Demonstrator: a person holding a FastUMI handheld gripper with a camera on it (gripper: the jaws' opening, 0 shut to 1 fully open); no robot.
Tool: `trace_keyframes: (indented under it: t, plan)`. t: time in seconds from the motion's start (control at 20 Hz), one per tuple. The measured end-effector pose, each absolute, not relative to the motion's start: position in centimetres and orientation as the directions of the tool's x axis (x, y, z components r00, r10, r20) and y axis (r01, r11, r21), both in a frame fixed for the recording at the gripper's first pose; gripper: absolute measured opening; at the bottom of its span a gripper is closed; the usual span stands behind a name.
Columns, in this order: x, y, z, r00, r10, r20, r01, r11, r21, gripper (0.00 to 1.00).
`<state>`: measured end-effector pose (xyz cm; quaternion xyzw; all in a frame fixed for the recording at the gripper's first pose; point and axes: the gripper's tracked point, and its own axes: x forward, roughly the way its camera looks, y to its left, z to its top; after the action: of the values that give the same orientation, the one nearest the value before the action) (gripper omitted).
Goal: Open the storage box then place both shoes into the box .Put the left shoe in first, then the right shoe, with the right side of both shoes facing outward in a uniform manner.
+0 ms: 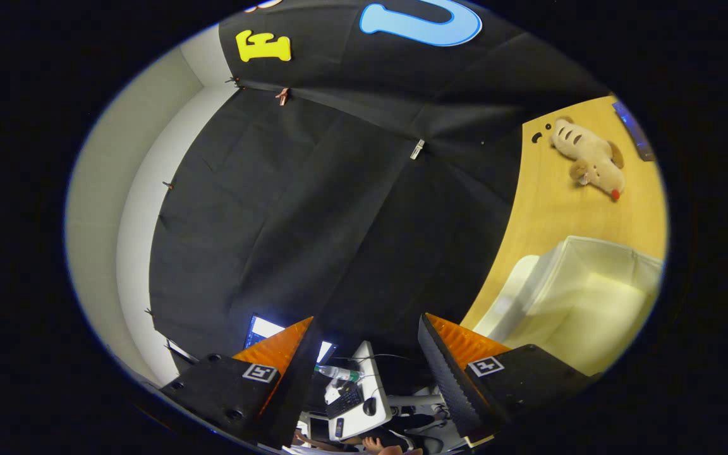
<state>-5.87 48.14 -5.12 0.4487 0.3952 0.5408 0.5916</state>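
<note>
My gripper point(367, 354) is open, with nothing between its two fingers point(285, 354). It is rolled on its side and points at the black cloth wall, so the wooden table point(553, 208) stands tilted to the right of the fingers. On that table, just right of the right finger, sits the white storage box point(585, 297). Its top is open and its pale inside is bare as far as I can see.
A beige plush toy point(591, 158) lies on the table beyond the box. A dark flat object point(634, 129) sits past the toy at the table's far edge. Between the fingers, far off, I see a desk with a keyboard point(346, 402), a bottle and a person's hand.
</note>
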Motion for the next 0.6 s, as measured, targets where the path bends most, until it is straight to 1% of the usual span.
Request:
trace_keyframes:
  t: [0.3, 0.6]
  plan:
    - [-6.1, 42.0, -7.3, 0.169, 0.984, -0.056, -0.331, 0.110, 0.937, 0.94]
    - [-6.4, 32.7, -12.7, 0.269, 0.930, -0.251, -0.351, 0.337, 0.873, 0.94]
